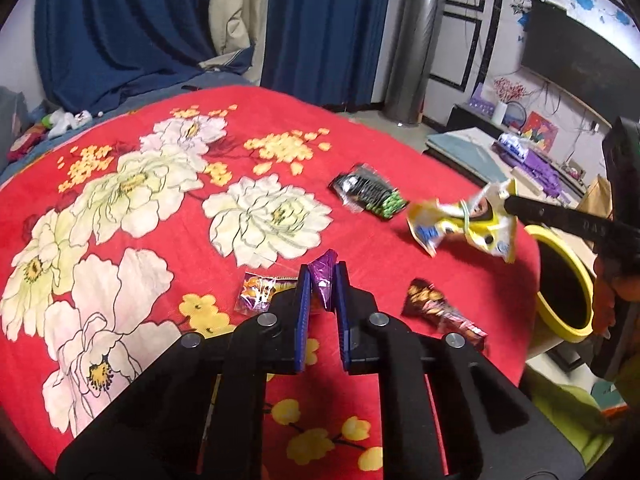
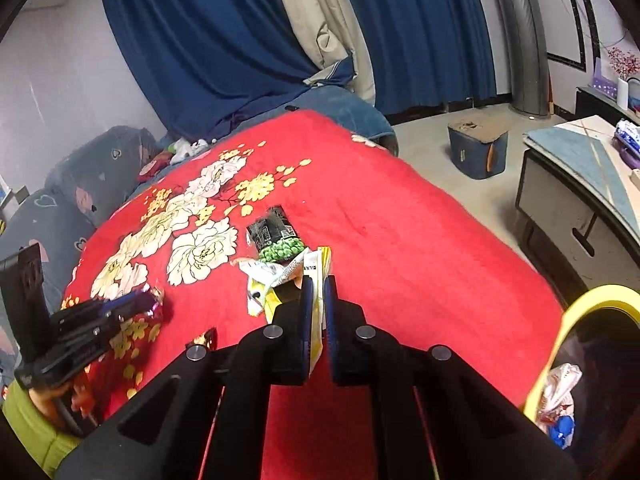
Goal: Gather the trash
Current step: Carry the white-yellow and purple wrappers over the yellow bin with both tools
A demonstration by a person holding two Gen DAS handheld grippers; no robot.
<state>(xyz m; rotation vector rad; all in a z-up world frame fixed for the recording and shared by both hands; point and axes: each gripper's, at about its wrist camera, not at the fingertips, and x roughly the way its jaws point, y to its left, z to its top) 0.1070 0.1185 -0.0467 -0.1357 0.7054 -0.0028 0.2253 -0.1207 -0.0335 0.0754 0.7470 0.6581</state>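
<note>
While both claws grip trash, the left claw [image 1: 323, 276] is clamped on a purple foil wrapper [image 1: 325, 280], low over the red floral blanket [image 1: 380, 140]. Right claw [image 2: 319, 284] is pinched tight on a crumpled yellow-and-white snack bag [image 1: 460, 220], lifted off the blanket, hanging just left of the yellow-rimmed trash bin [image 1: 564, 280]. Bin sits at the blanket's right edge; inside it a white-red wrapper [image 2: 558, 390] and something blue. Still lying on the blanket: black-and-green pea snack packet [image 1: 366, 192] just beyond the yellow bag, brown-orange wrapper [image 1: 440, 312] right of the left claw, clear purple-orange wrapper [image 1: 260, 292] left of it, touching the claw's finger. Farther out: blue curtains [image 1: 120, 28] behind, grey cylindrical column [image 1: 416, 40], dark TV [image 1: 576, 44] on the wall, low white cabinet [image 2: 580, 208], blue stool [image 2: 478, 152] on the floor. Green sleeve [image 2: 32, 432] shows behind the left claw.
</note>
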